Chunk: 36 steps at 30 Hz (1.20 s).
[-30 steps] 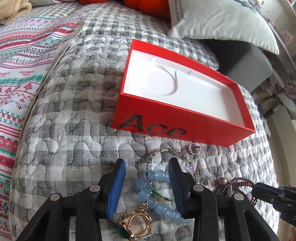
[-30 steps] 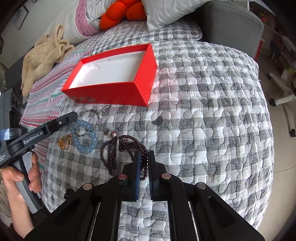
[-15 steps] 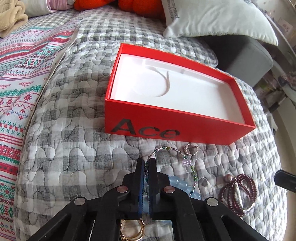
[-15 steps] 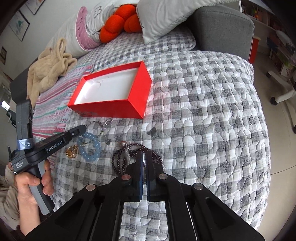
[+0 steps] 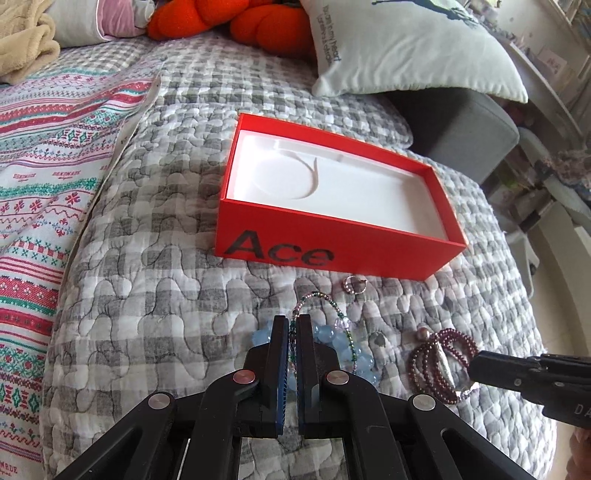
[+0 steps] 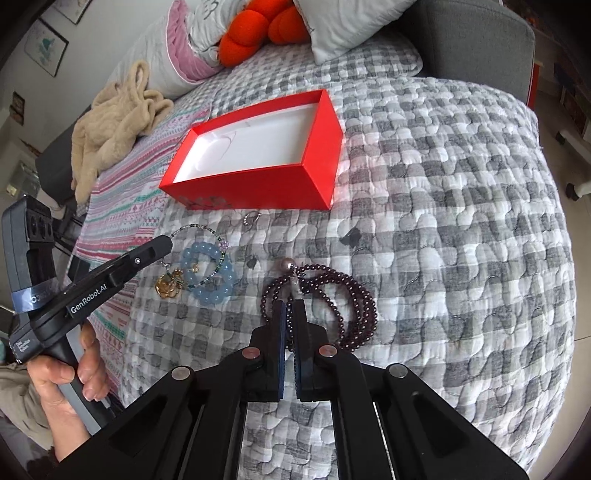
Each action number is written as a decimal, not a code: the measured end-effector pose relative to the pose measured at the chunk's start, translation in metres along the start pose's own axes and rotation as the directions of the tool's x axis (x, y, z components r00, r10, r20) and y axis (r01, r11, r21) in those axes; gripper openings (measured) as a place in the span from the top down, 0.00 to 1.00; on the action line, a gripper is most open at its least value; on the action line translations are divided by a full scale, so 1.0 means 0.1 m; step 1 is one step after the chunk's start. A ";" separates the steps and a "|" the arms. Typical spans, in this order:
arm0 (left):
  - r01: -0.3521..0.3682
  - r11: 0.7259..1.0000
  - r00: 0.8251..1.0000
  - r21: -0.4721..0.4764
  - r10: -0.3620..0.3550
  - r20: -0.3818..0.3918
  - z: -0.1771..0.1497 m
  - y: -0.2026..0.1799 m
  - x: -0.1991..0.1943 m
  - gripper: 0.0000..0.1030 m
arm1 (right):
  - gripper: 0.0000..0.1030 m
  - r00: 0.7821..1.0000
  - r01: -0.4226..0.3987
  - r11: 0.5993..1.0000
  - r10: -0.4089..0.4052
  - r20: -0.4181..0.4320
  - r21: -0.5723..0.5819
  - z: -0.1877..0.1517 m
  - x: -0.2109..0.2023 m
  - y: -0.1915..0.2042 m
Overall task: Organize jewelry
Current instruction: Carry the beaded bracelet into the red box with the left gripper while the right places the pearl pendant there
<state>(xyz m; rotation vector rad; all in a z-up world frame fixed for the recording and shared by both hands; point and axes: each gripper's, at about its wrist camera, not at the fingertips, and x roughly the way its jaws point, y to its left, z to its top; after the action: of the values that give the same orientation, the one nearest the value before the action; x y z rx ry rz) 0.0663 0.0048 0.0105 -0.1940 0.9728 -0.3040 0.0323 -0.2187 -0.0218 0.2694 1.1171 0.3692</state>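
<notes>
On a bed covered by a grey checked quilt (image 6: 443, 192), a red box (image 5: 332, 247) printed "Ace" lies open, showing a white moulded insert (image 5: 332, 192) with nothing in it. Just in front of the box, the jewelry is spread on the quilt: a small ring (image 5: 354, 285) nearest the box wall; a thin beaded bracelet (image 6: 207, 236) overlapping a pale blue bead bracelet (image 6: 210, 273); a gold ring (image 6: 168, 286) touching the blue beads on their left; and, apart to the right, a coiled dark red bead strand (image 6: 332, 295) with a pink pearl (image 6: 288, 263) at its top. The left gripper (image 5: 293, 325) is clenched on the thin beaded bracelet, whose strand runs between its blue pads (image 5: 283, 354) and arches out ahead of them, above the blue beads. The right gripper (image 6: 290, 314) is clenched over the dark red strand; beads show in the slit between its pads, though a firm hold cannot be told. A hand (image 6: 62, 380) grips the left gripper's handle. At the head of the bed lie a white pillow (image 5: 406, 48), an orange cushion (image 5: 258, 22), a beige blanket (image 6: 114, 122) and a striped patterned cover (image 5: 48, 166).
</notes>
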 end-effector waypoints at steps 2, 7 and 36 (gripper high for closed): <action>0.000 1.000 1.000 -0.004 0.000 -0.001 -0.02 0.02 -0.02 1.00 | 0.78 1.000 0.009 1.000 -0.010 -0.007 -0.005 0.00 0.04 0.03; -0.005 1.000 1.000 -0.014 0.005 -0.013 -0.06 0.09 -0.01 1.00 | 0.69 0.999 0.022 1.000 -0.022 -0.031 0.020 0.01 0.16 0.04; 0.102 0.994 0.987 -0.034 -0.097 0.127 0.33 -0.03 -0.41 1.00 | 0.95 0.992 -0.054 0.998 0.052 0.116 0.013 0.32 -0.27 0.22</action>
<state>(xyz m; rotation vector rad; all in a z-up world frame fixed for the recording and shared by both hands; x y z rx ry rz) 0.0718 0.0165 0.0617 -0.2956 0.8467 -0.3599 0.0475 -0.2112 0.0220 0.3313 1.0009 0.3871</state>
